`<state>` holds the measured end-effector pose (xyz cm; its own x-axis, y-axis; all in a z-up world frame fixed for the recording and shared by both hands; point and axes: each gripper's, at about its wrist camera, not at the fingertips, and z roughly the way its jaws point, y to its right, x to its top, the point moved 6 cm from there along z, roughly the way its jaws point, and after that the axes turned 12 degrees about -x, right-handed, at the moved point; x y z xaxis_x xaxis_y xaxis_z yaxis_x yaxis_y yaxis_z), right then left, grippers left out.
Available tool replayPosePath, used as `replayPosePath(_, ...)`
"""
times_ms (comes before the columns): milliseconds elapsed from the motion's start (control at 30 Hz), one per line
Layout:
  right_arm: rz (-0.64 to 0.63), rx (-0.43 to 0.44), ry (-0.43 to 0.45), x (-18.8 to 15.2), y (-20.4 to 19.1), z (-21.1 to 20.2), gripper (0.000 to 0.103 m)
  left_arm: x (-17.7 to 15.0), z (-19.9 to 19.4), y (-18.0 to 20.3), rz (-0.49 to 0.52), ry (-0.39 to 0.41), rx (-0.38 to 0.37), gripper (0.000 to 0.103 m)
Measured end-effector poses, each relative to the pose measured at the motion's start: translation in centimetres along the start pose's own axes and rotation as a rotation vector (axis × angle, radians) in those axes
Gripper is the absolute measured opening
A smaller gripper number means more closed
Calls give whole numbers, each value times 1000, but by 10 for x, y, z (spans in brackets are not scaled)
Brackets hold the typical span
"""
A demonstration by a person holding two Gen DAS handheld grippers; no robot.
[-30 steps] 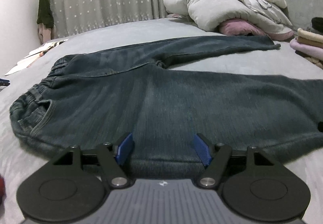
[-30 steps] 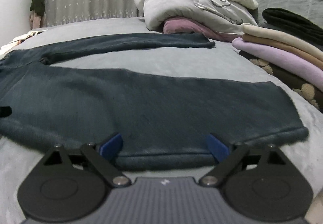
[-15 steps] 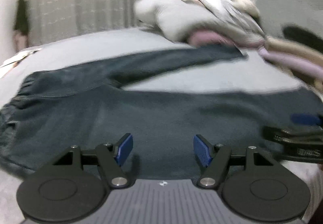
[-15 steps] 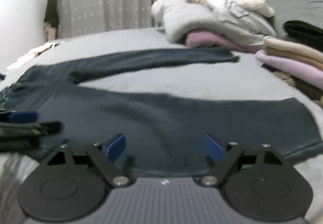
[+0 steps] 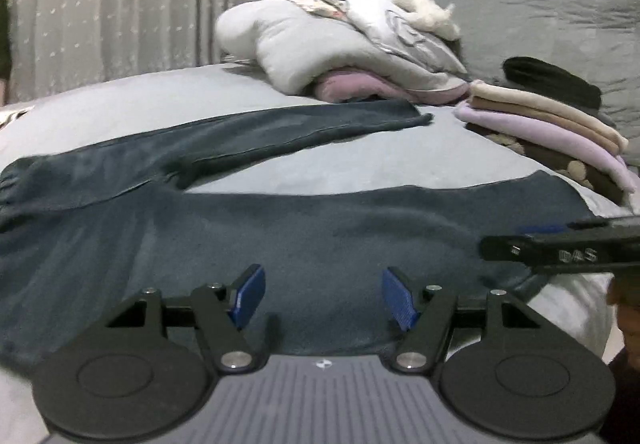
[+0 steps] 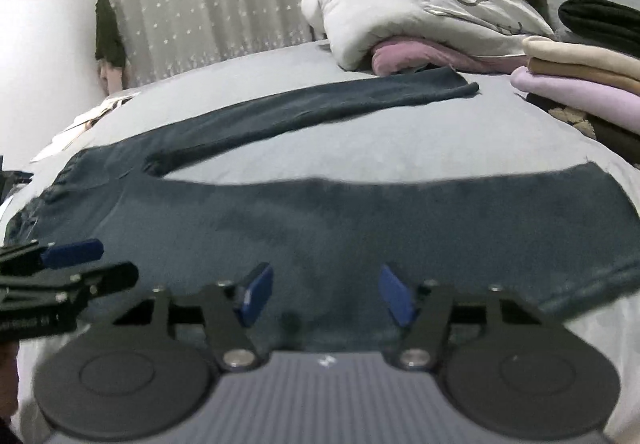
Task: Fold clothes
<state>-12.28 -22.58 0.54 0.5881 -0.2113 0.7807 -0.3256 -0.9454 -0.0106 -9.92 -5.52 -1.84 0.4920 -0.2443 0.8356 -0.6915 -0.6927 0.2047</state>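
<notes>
A pair of dark blue trousers (image 5: 320, 228) lies flat on the grey bed (image 5: 360, 164), waistband to the left, the two legs spread apart toward the right. My left gripper (image 5: 320, 296) hovers over the near leg's front edge, open, its blue pads clear of the cloth. My right gripper (image 6: 326, 294) hangs over the same leg (image 6: 360, 212) further right. Its jaws are closing, with the flat cloth below and between the pads and no fold pinched. Each gripper shows at the side of the other's view.
A heap of grey bedding and a pink pillow (image 6: 420, 16) lies at the back. A stack of folded clothes (image 5: 552, 124) sits at the right, close to the trouser cuffs. Papers (image 6: 88, 120) lie at the far left by the curtain.
The right gripper's jaws have narrowed markedly. Both views lifted and swung, the left one to the right, so the waistband slid out and the right gripper came into its view.
</notes>
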Motion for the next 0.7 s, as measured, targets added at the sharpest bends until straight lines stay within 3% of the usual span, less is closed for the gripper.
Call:
replayPosePath(67,-14,3,0,4,-6,7,42,-9,13,7,21,-39,-40,64)
replayPosePath(167,-32,-4,-25,7,-14,29,36,-28,21,17,70,-45,-30,63)
replayPosePath(700,-89,-109,-67,59,-19,115,39,-37,14,20,61,-4,-35,62)
